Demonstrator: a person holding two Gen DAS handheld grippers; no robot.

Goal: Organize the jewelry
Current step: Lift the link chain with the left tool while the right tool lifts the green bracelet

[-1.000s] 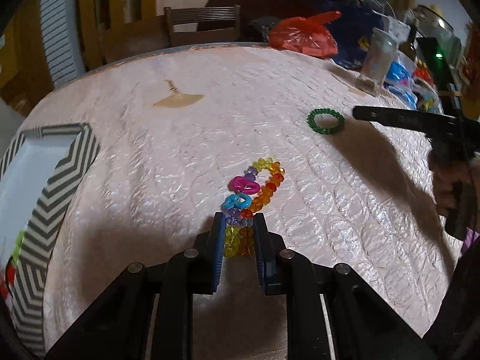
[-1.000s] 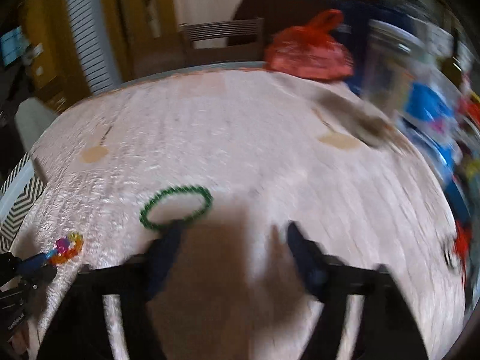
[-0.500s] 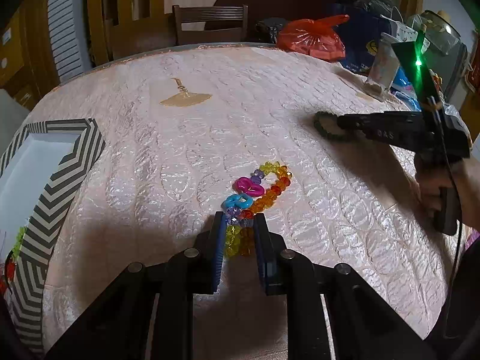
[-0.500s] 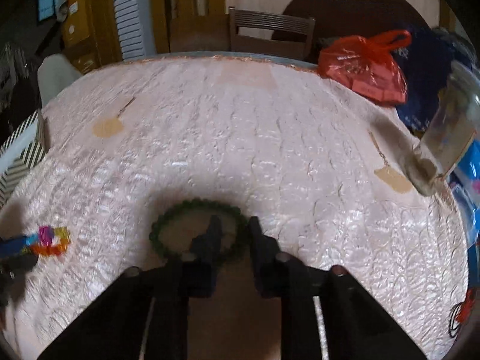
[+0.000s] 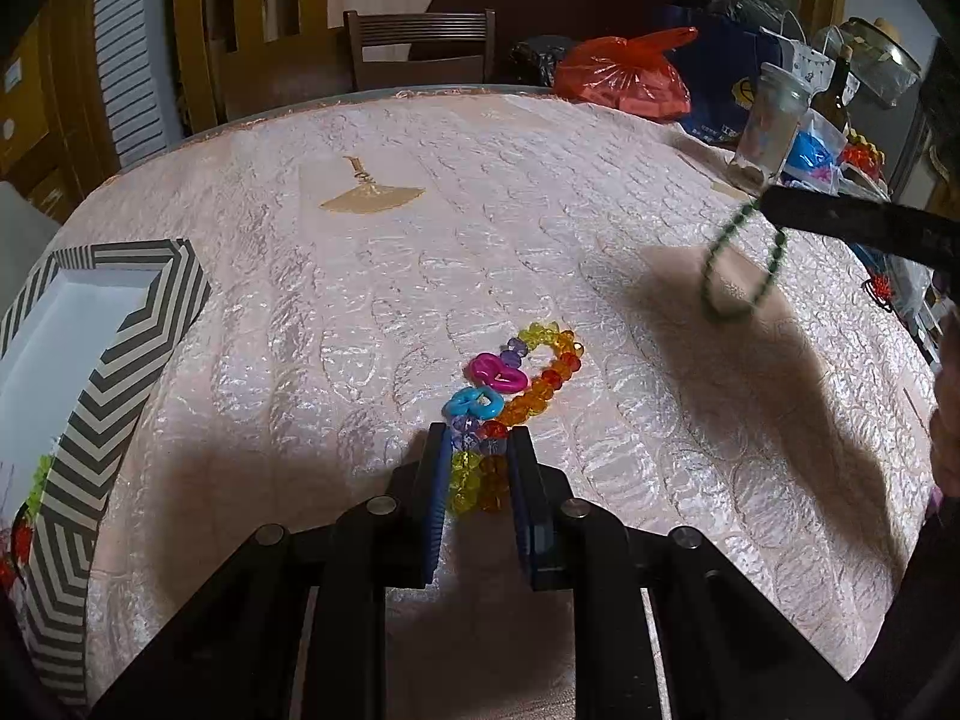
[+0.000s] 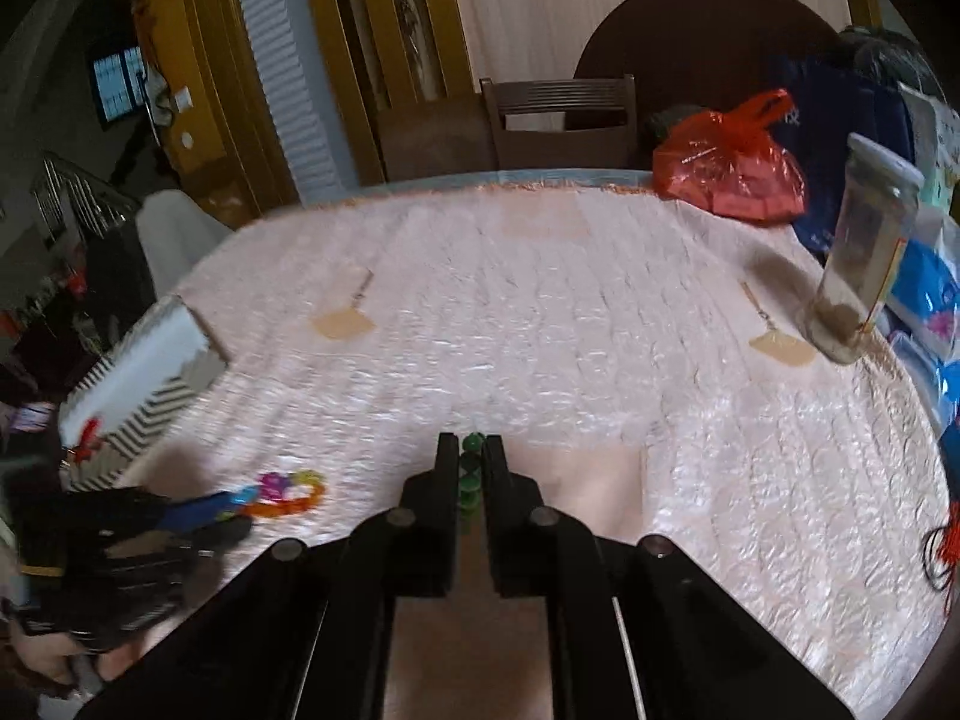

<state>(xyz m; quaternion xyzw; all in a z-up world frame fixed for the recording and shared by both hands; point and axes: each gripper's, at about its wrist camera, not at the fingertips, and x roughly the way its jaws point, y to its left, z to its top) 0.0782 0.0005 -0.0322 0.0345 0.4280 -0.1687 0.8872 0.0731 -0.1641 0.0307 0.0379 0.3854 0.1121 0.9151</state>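
Left wrist view: the left tool [image 5: 478, 474] sits low on the counter [image 5: 420, 276], its two blue-padded fingers [image 5: 437, 480] pinching the near end of the multicolored bead bracelet [image 5: 516, 396]. Yellow and orange beads are caught between the pads, and the remainder of the strand, with its pink and blue links, lies stretched out on the quilted pink cloth ahead. To the left stands the chevron-striped box [image 5: 114, 360], open, white inside, with a few colored pieces visible at its near corner. Over on the right, the right tool [image 5: 774, 210] reaches in from the edge, and the green bead bracelet [image 5: 741, 264] dangles from its tip, clear of the cloth, a shadow beneath it.

Right wrist view confirms it: the right tool [image 6: 470, 468] is pressed nearly together, green beads [image 6: 471, 468] clamped in the narrow gap between its fingers. Down at lower left, the left tool [image 6: 222, 510] shows with the colorful bracelet [image 6: 288, 492] at its tip, just beside the striped box [image 6: 144, 384]. At the far side of the counter sit a red plastic bag [image 6: 732, 168] and a glass jar [image 6: 864, 264], with a wooden chair [image 6: 558, 120] beyond the edge.
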